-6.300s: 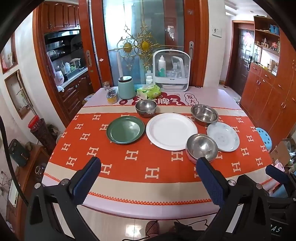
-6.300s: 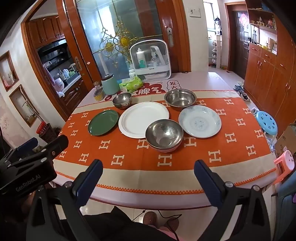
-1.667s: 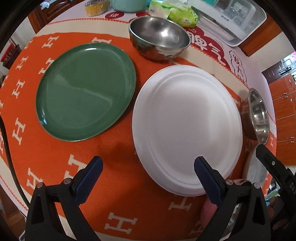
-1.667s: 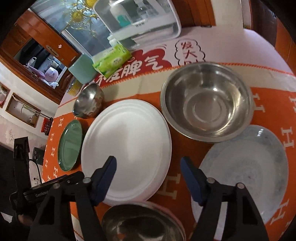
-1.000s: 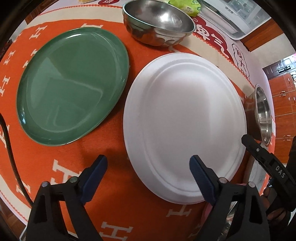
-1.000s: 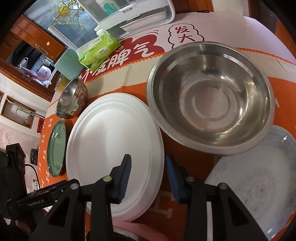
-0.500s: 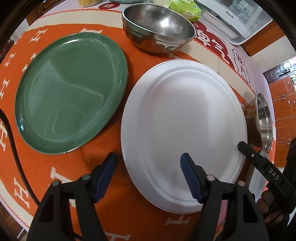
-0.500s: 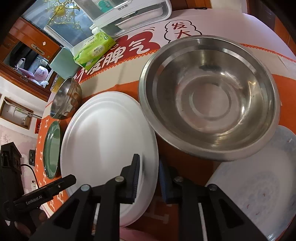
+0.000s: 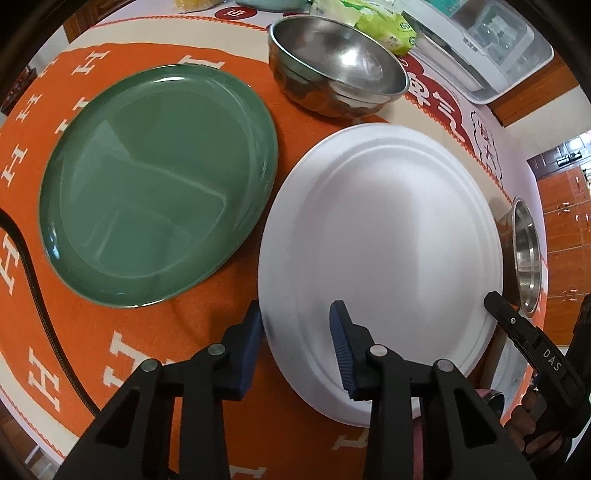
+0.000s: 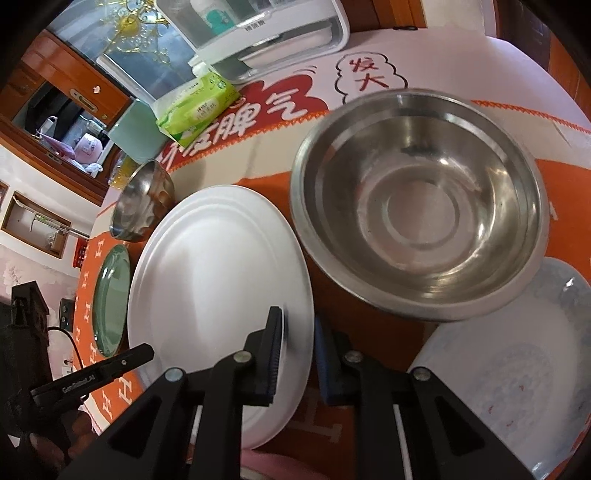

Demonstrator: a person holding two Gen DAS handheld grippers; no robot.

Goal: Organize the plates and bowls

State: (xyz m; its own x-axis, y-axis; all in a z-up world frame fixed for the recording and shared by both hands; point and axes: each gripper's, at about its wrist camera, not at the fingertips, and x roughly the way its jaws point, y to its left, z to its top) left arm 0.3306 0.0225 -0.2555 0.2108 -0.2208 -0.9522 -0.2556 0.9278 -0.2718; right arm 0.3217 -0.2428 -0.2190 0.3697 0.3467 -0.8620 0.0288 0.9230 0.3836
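A large white plate (image 9: 384, 236) lies on the orange cloth; it also shows in the right wrist view (image 10: 218, 280). My left gripper (image 9: 295, 332) straddles its near left rim, jaws narrowed, one finger outside and one over the plate. My right gripper (image 10: 297, 350) straddles its right rim, jaws nearly shut on it. A green plate (image 9: 155, 184) lies to the left. A small steel bowl (image 9: 336, 77) stands behind. A big steel bowl (image 10: 417, 203) and a pale patterned plate (image 10: 517, 369) lie to the right.
A green tissue pack (image 10: 195, 107), a mint canister (image 10: 136, 133) and a white appliance (image 10: 258, 26) stand at the table's far side. A black cable (image 9: 40, 314) crosses the left of the cloth. Another steel bowl's rim (image 9: 491, 402) peeks from under the plate's near edge.
Both grippers have closed in on the white plate's rim, the left from wide open to narrow, the right almost shut. Both moved a little closer to the plate.
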